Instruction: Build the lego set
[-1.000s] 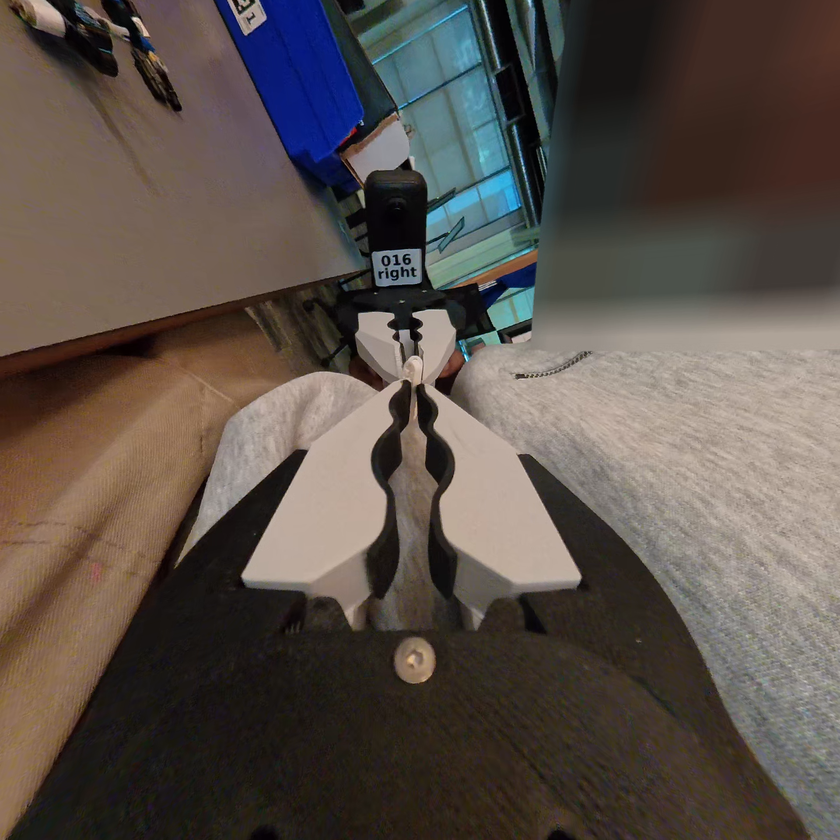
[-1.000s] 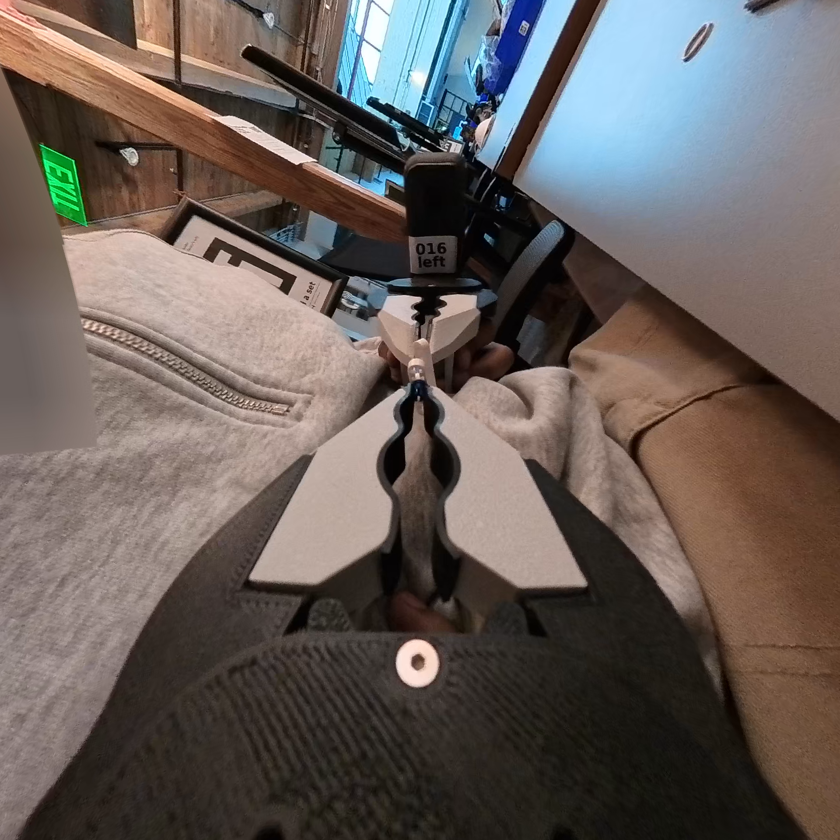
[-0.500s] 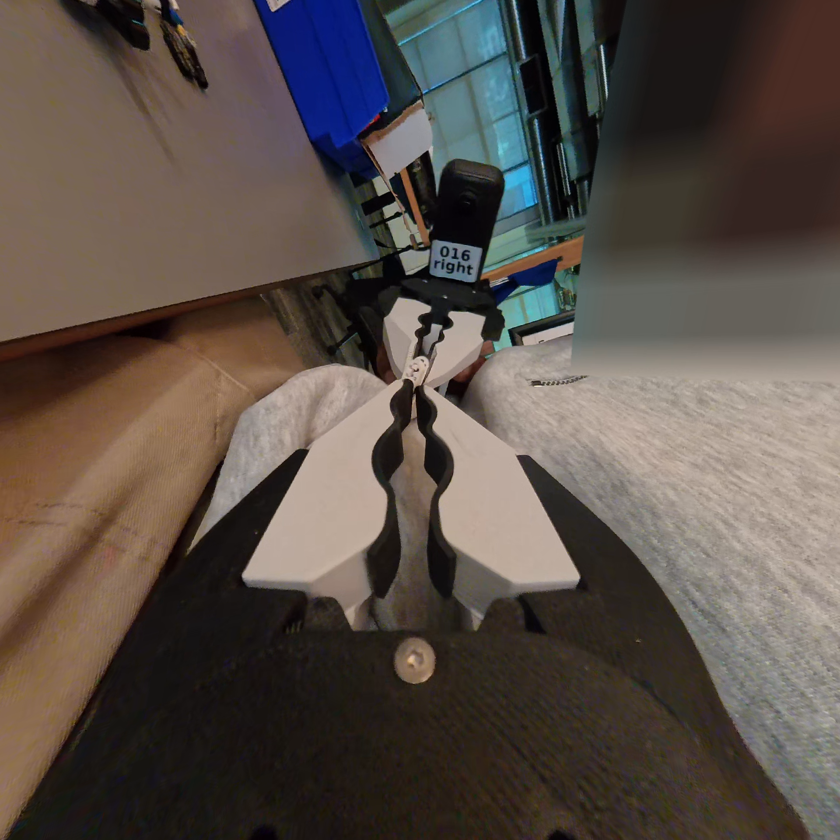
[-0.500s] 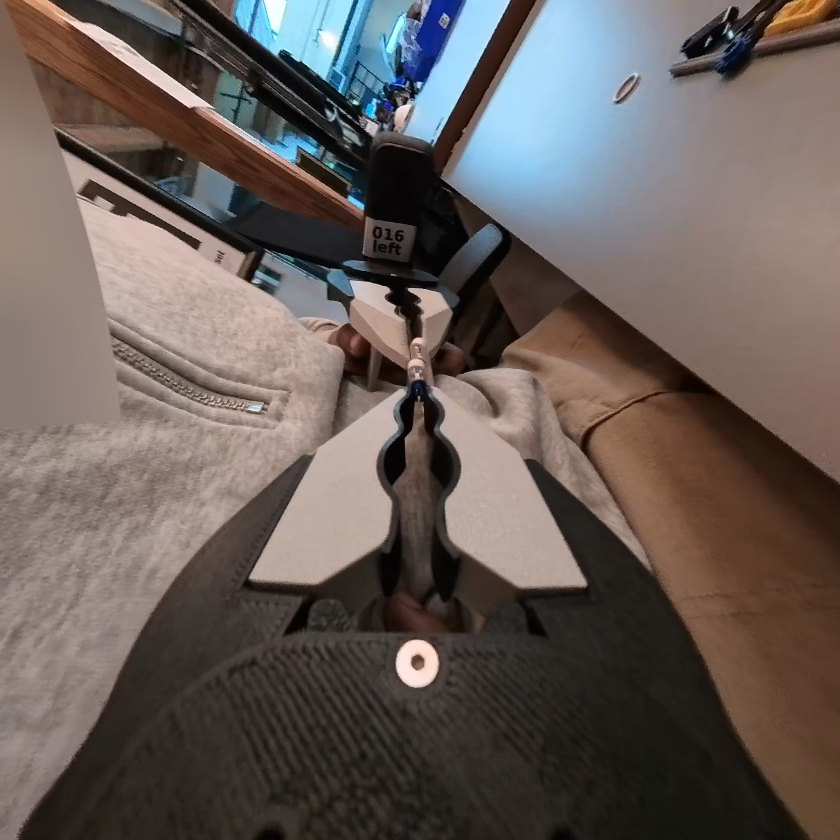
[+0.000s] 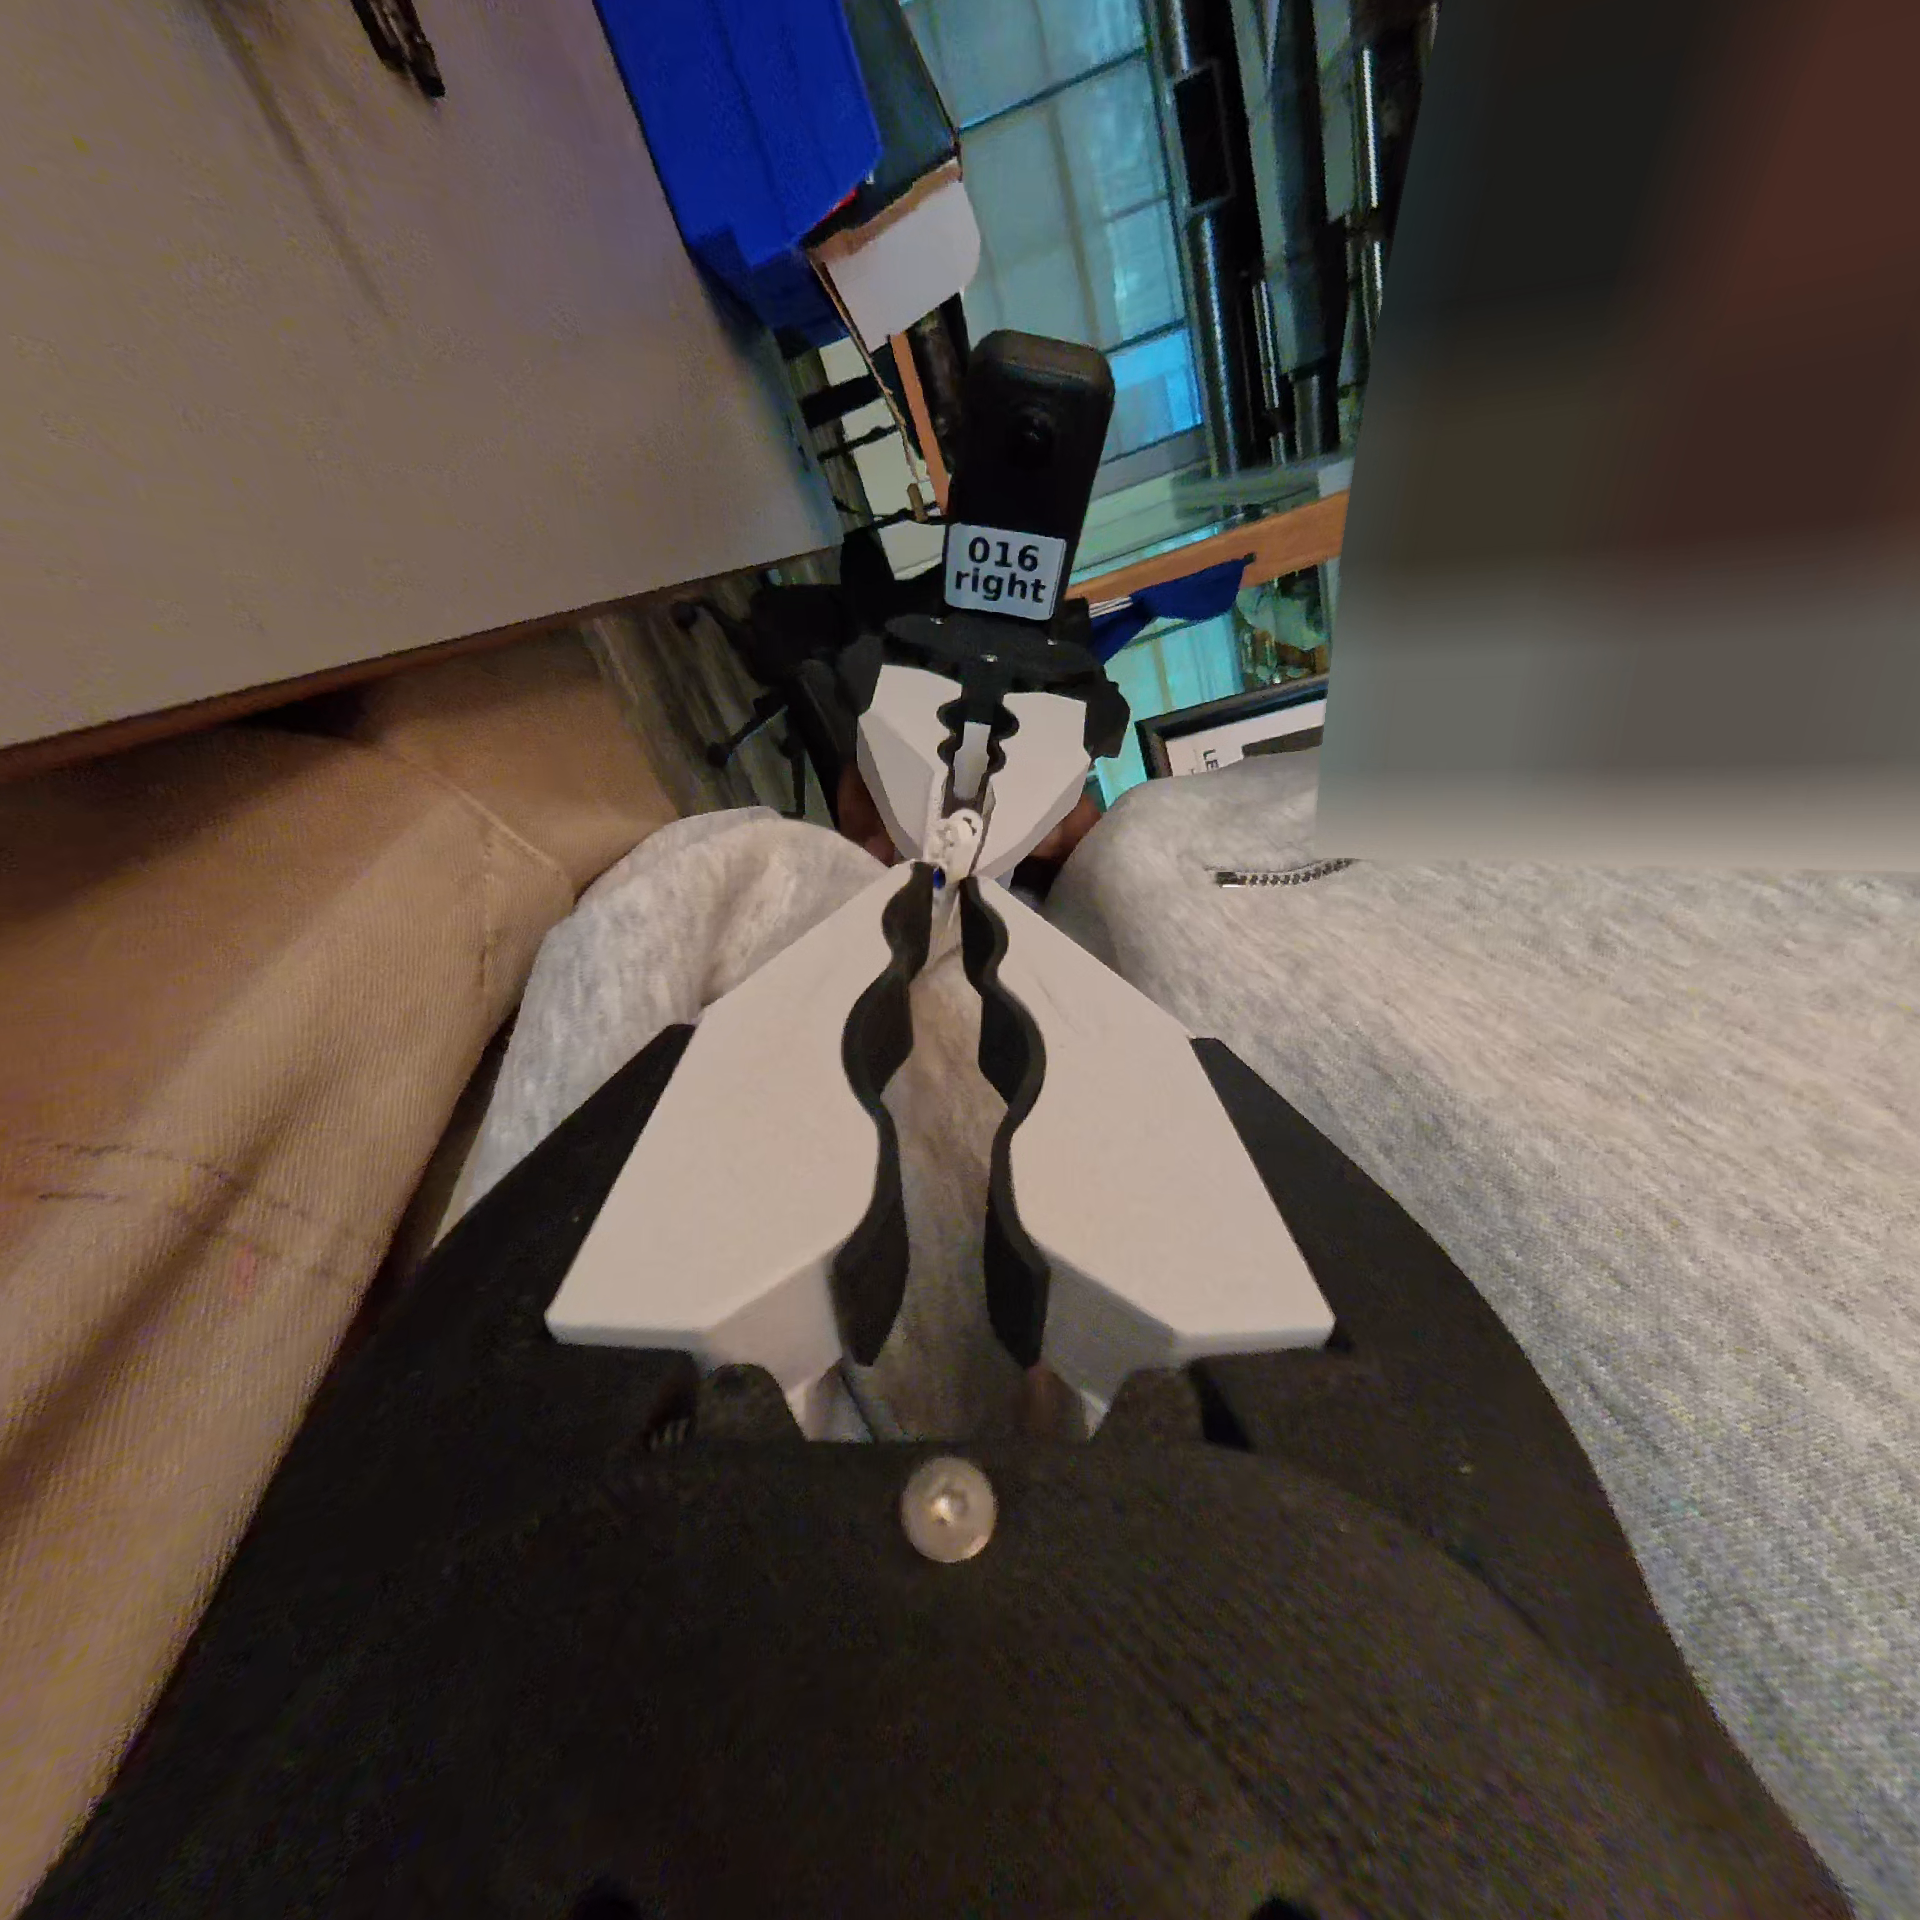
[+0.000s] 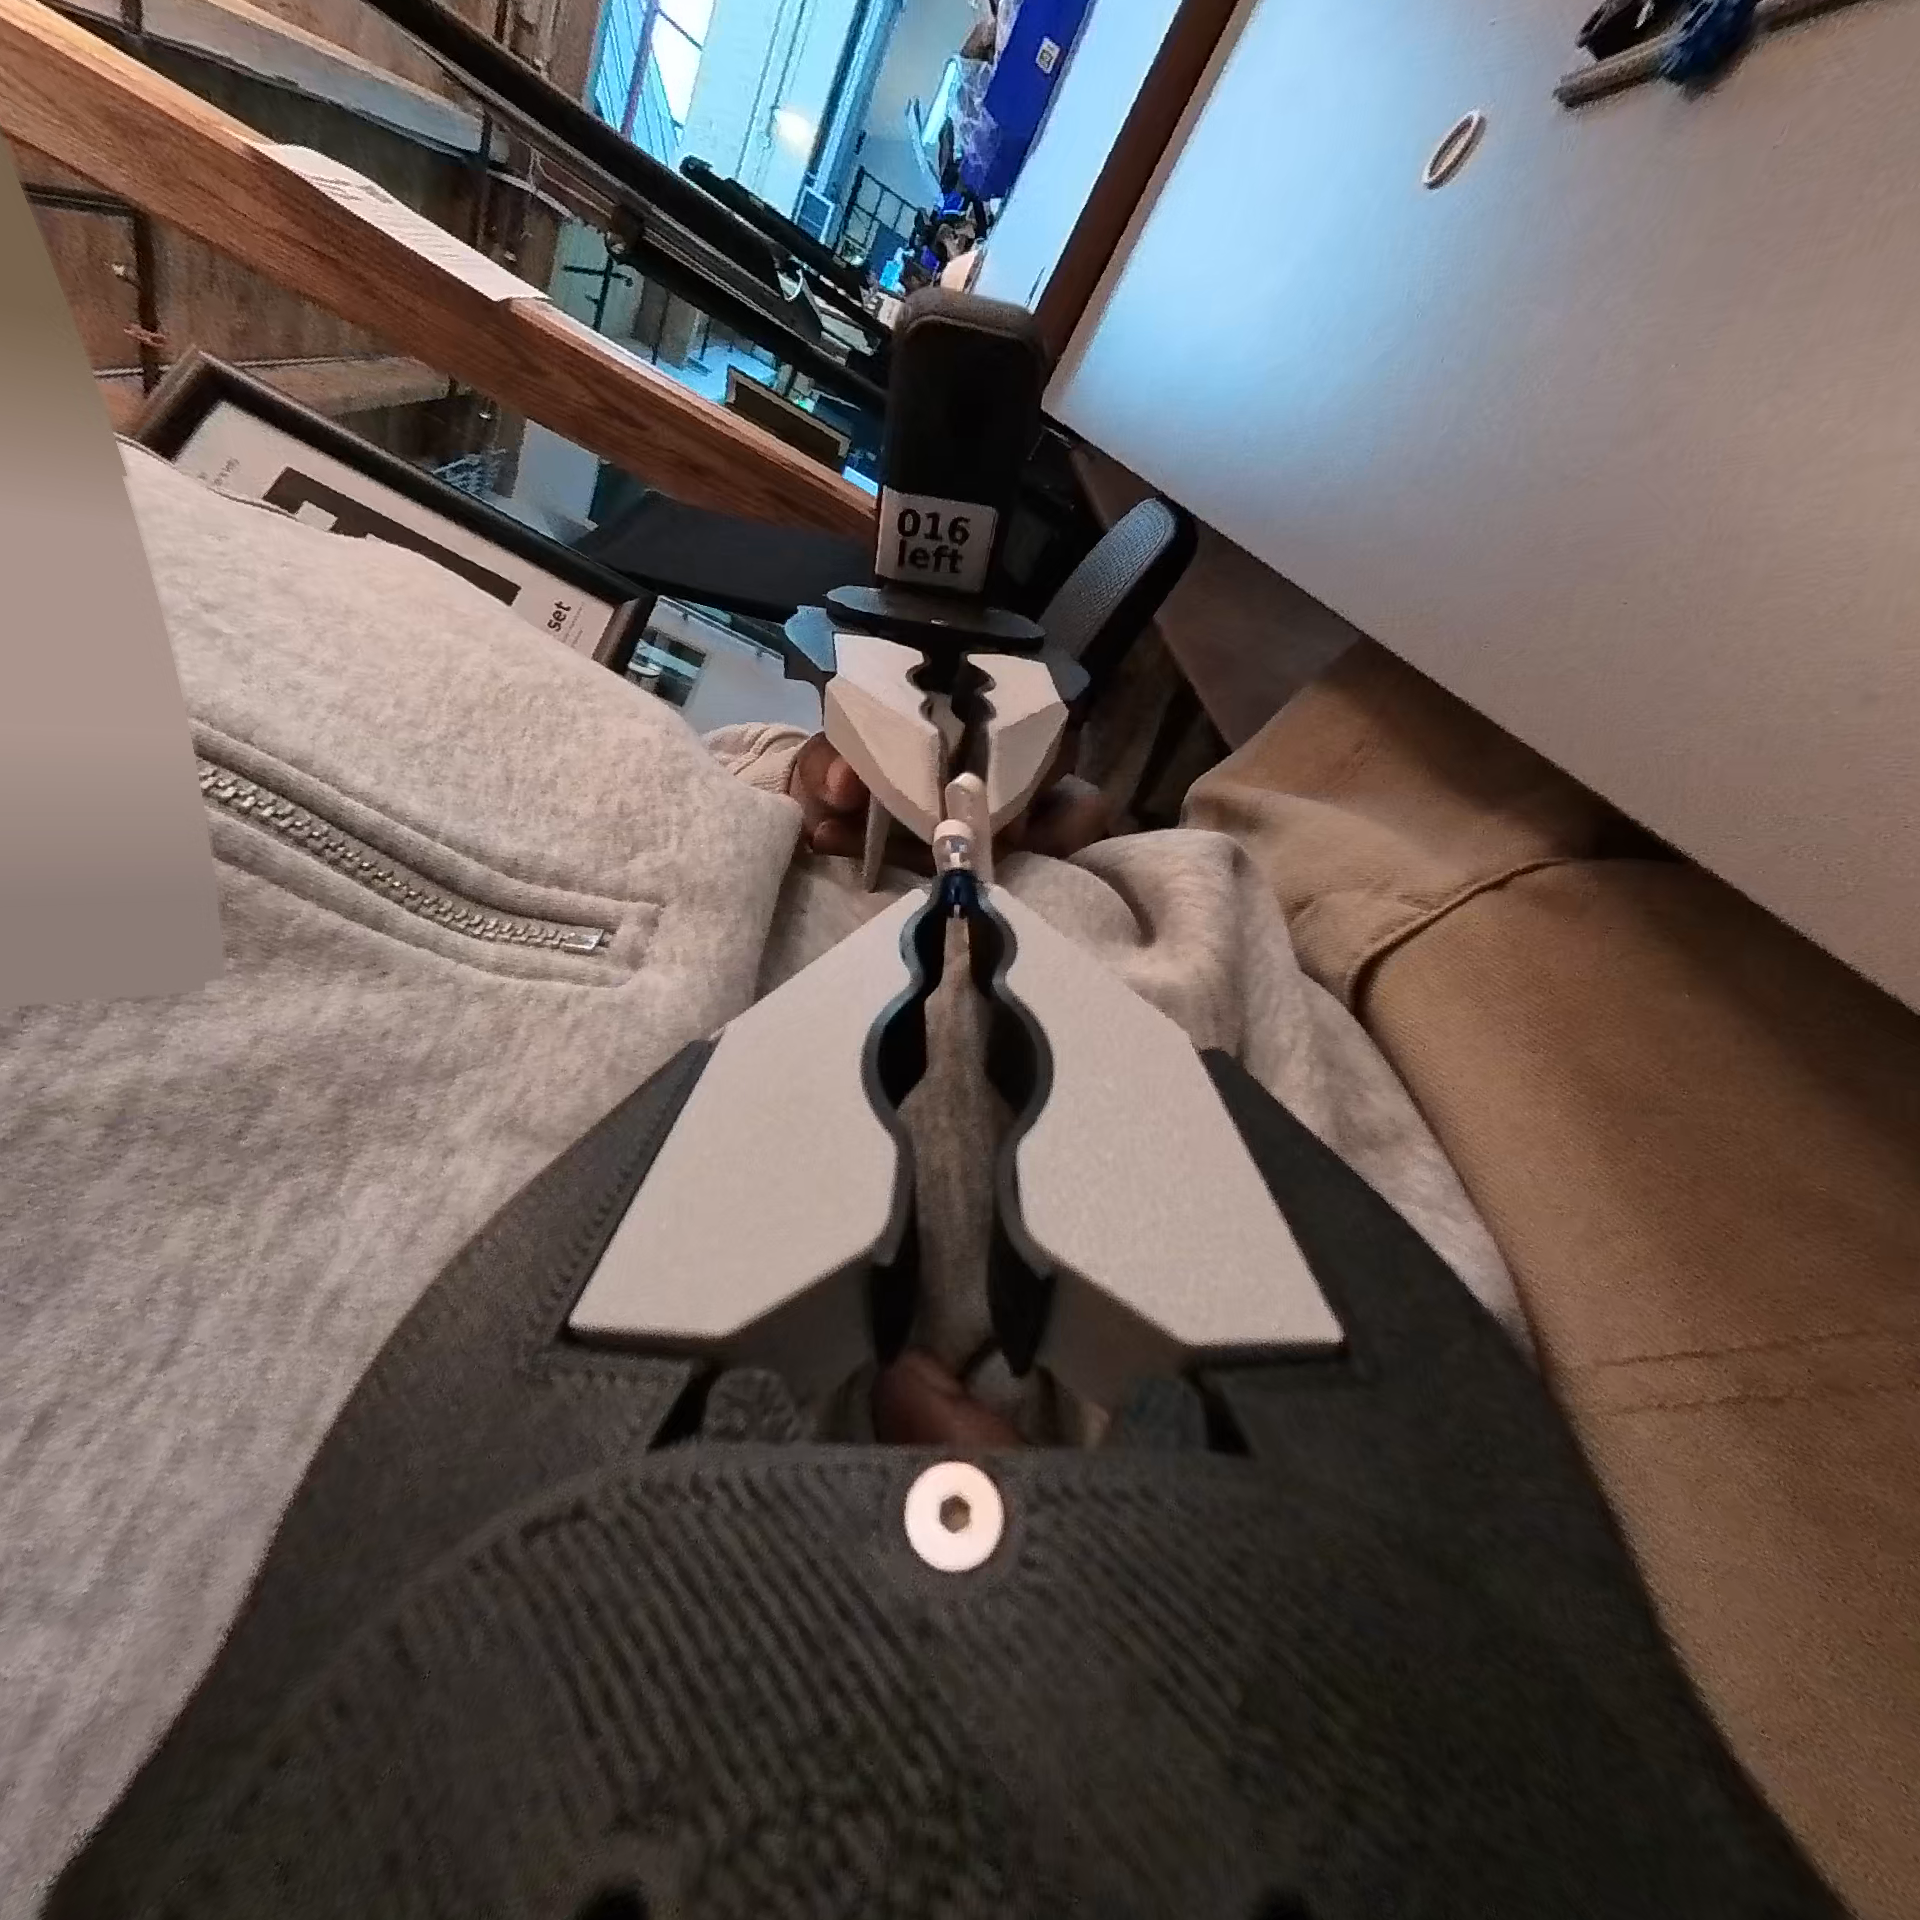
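Observation:
My two grippers meet tip to tip over a person's lap, below the table edge. A small lego assembly, a thin white piece with a blue end, spans the gap between them. In the right wrist view my right gripper is shut on the blue end. The left gripper opposite grips the white end. In the left wrist view my left gripper is shut at its tips, with a blue speck there. The white piece runs into the right gripper. How the parts join is too small to tell.
The grey table and its edge hang close above. Loose lego parts lie on it, and a blue bin stands at its far end. A grey zipped sweatshirt and tan trousers lie below. Only a small space, under 4 cm, lies between the two pairs of fingers.
Both grippers stayed tip to tip on the piece and swung together. The table shifted in both views. The opposite gripper now looks larger and more of the white piece shows.

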A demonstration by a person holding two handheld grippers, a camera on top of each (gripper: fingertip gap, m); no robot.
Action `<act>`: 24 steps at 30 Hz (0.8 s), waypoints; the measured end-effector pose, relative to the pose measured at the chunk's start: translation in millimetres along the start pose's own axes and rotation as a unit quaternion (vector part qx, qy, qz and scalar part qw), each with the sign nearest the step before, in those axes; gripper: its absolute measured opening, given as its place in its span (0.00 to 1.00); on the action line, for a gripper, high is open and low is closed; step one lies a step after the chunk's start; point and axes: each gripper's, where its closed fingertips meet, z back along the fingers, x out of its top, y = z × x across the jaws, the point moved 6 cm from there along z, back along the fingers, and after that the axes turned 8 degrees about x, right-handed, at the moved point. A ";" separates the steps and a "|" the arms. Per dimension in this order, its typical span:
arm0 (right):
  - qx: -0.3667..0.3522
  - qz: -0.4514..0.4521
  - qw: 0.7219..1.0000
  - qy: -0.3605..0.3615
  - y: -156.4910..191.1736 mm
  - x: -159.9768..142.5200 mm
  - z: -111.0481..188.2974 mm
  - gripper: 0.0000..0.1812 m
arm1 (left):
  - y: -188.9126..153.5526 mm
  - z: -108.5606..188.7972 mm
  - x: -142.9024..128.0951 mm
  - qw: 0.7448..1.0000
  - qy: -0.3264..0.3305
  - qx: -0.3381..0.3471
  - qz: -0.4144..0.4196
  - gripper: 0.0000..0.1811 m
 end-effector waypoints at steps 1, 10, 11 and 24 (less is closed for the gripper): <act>0.002 -0.002 1.000 0.001 0.2 -0.2 0.0 0.01 | 0.0 -0.2 0.0 1.000 0.002 -0.001 0.000 0.03; 0.005 -0.004 1.000 0.005 0.1 -1.1 -0.3 0.01 | 0.8 -2.8 -0.8 1.000 0.015 -0.010 0.004 0.03; 0.003 -0.003 1.000 0.004 0.1 -1.0 -0.2 0.01 | 0.8 -2.7 -0.9 1.000 0.014 -0.009 0.003 0.03; -0.029 0.013 0.999 0.015 1.1 -1.6 -0.3 0.01 | -0.2 0.7 -2.0 1.000 0.003 0.004 -0.001 0.02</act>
